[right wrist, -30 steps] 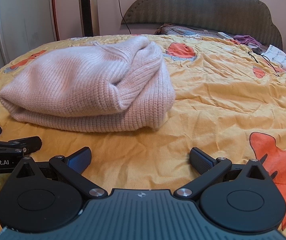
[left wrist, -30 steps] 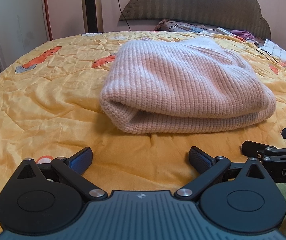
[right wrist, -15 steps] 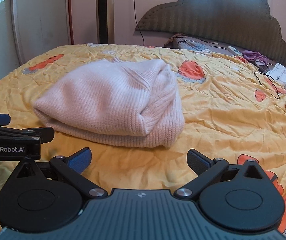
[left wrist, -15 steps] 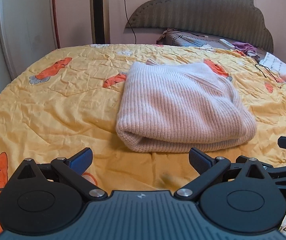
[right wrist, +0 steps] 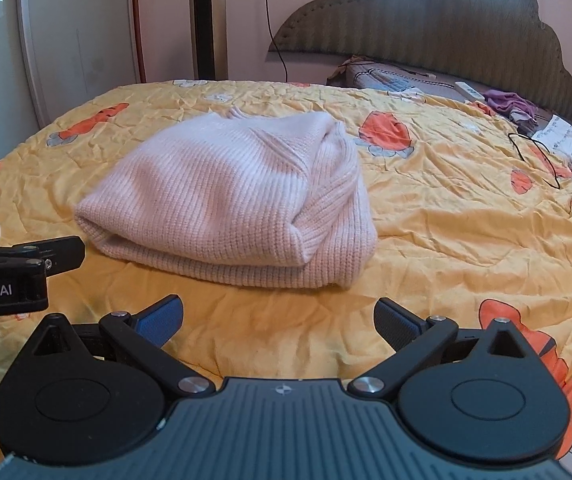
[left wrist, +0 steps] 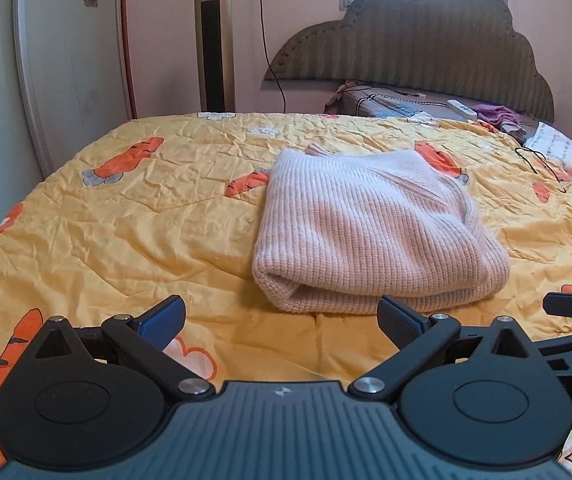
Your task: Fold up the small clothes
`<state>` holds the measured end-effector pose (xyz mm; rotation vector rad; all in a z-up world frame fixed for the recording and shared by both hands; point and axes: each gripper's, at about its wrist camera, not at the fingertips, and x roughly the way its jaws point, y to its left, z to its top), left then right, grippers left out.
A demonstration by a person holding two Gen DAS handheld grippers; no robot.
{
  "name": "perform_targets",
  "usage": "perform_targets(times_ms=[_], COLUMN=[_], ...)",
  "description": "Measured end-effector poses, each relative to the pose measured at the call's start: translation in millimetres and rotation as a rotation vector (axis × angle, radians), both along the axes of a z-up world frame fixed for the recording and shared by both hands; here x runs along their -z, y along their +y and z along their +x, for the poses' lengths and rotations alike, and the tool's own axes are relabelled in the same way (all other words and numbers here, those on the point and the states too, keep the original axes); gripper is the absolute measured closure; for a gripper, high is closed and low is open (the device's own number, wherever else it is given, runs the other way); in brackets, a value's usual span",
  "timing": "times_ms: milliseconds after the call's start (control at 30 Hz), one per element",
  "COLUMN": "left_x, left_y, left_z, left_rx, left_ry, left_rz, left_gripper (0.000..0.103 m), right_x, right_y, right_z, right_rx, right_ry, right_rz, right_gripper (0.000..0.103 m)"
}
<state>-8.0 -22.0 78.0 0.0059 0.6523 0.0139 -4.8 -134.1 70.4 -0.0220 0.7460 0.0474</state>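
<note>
Two views show one folded pink sweater point(left wrist: 369, 232) on the yellow blanket point(left wrist: 126, 240). The left gripper point(left wrist: 282, 318) is open, sweater just ahead, bare blanket leftward. The right gripper point(right wrist: 278, 318) is open too, sweater ahead-left, bare blanket rightward.

Home bedroom: bed point(left wrist: 126, 240) covered by carrot-print quilt, padded headboard point(left wrist: 425, 48) at far edge, tower fan point(left wrist: 214, 36) in corner.

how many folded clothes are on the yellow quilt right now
1: a pink knit sweater, folded, lying mid-quilt ahead of both open grippers. Purple fabric sits near the headboard, off the quilt; more may be hidden.
</note>
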Motion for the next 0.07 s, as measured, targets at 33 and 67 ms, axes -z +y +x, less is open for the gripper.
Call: perform_targets(times_ms=[33,67], left_x=[-0.1,0.4], left_y=[1.0,1.8], left_z=[1.1,3.1], left_rx=[-0.001,-0.010], left_ry=[0.004,0.011], left_rz=[0.001,0.002], left_gripper=[0.000,0.000], right_x=[0.3,0.7], right_y=[1.0,1.8], right_z=[-0.5,-1.1], right_rx=[-0.006,-0.012], right_ry=[0.000,0.001], right_rz=[0.003,0.006], right_gripper=[0.000,0.000])
